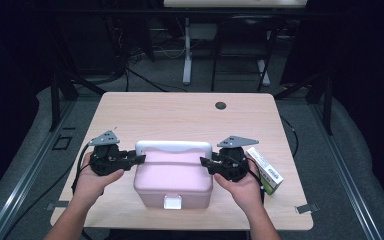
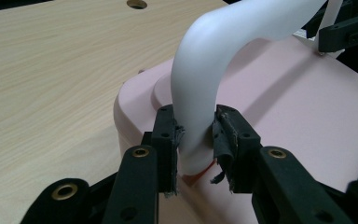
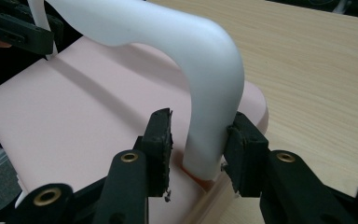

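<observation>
Nearest the camera in the left gripper view, the left tool has its two black jaws on either side of the foot of a white handle, both pads pressed against it, so it is clamped on that end. The right tool straddles the handle's other foot; its far pad touches the white plastic, while a gap shows at the near pad, so that grip looks not quite closed. Taking both ends of the handle at once seems meant to lift or swing it evenly. The handle arches over the lid of a pink box, which sits at the front middle of the surface, its white latch facing the person. The lid is down, so its contents cannot be seen. A small green-and-white carton lies just right of the right hand.
</observation>
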Tool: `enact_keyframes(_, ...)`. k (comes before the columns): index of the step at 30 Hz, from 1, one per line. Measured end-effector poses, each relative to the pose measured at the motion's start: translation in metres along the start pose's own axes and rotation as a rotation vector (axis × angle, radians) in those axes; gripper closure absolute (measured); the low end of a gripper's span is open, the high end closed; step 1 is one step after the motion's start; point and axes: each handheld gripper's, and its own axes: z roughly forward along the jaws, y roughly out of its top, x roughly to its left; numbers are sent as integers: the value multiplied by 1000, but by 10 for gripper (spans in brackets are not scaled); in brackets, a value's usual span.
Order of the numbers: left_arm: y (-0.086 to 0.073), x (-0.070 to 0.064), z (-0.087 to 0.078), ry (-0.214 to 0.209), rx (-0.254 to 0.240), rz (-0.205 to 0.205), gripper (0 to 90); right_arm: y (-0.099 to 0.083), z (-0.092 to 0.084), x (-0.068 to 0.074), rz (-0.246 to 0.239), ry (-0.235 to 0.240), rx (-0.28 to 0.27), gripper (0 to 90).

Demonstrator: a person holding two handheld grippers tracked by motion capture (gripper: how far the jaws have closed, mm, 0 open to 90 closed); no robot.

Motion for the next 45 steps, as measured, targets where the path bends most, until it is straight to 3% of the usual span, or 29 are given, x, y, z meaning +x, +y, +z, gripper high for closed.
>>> enact_keyframes(7, -2, 1, 2, -6, -3, -1, 710, -3, 3, -7, 29, 45, 6, 667)
enact_keyframes(16, -3, 2, 2, -24, 1, -14, 724, -3, 1, -5, 19, 20, 2, 725)
enact_keyframes(26, -4, 1, 1, -26, -11, -24, 739, -3, 1, -4, 2, 13, 4, 732)
enact_keyframes(32, -2, 1, -4, -17, 7, -1, 740, -2, 1, -1, -9, 16, 10, 733)
enact_keyframes(40, 2, 1, -12, -33, -20, -14, 741, 0, -4, 1, -16, 42, -30, 735)
enact_keyframes(45, 4, 0, -17, -33, -63, -6, 739, 4, -10, 4, -14, 36, -70, 735)
